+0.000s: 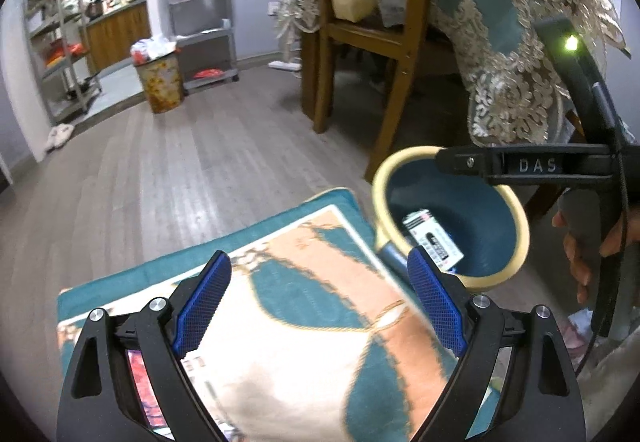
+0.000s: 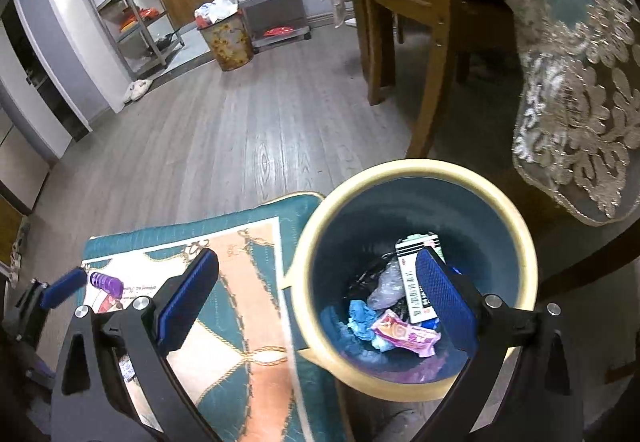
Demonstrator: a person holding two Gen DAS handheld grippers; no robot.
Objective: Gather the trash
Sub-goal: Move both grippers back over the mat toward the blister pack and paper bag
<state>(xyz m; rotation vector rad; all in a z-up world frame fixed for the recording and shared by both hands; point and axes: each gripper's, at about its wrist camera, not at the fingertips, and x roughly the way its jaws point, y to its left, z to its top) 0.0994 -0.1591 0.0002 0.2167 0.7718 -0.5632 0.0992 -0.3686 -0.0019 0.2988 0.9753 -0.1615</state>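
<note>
A teal waste bin with a cream rim (image 2: 412, 172) stands on the floor beside a patterned rug (image 2: 240, 302). It holds a white box (image 2: 412, 282), a pink wrapper (image 2: 404, 334), blue crumpled paper (image 2: 362, 316) and clear plastic. My right gripper (image 2: 316, 298) is open and empty, its right finger over the bin's mouth. My left gripper (image 1: 320, 302) is open and empty above the rug (image 1: 300, 302), left of the bin (image 1: 516, 210). A purple bottle-like item (image 2: 105, 282) lies on a printed sheet on the rug, next to the left gripper's finger (image 2: 64, 288). The right gripper's body (image 1: 540, 166) shows above the bin.
A wooden chair (image 1: 360, 22) and a table with a teal lace-edged cloth (image 1: 520, 42) stand behind the bin. A full floral bin (image 1: 160, 82) and metal shelves (image 1: 200, 10) stand at the far wall. Slippers (image 1: 60, 134) lie at the left. Crumpled paper (image 1: 578, 326) lies right of the bin.
</note>
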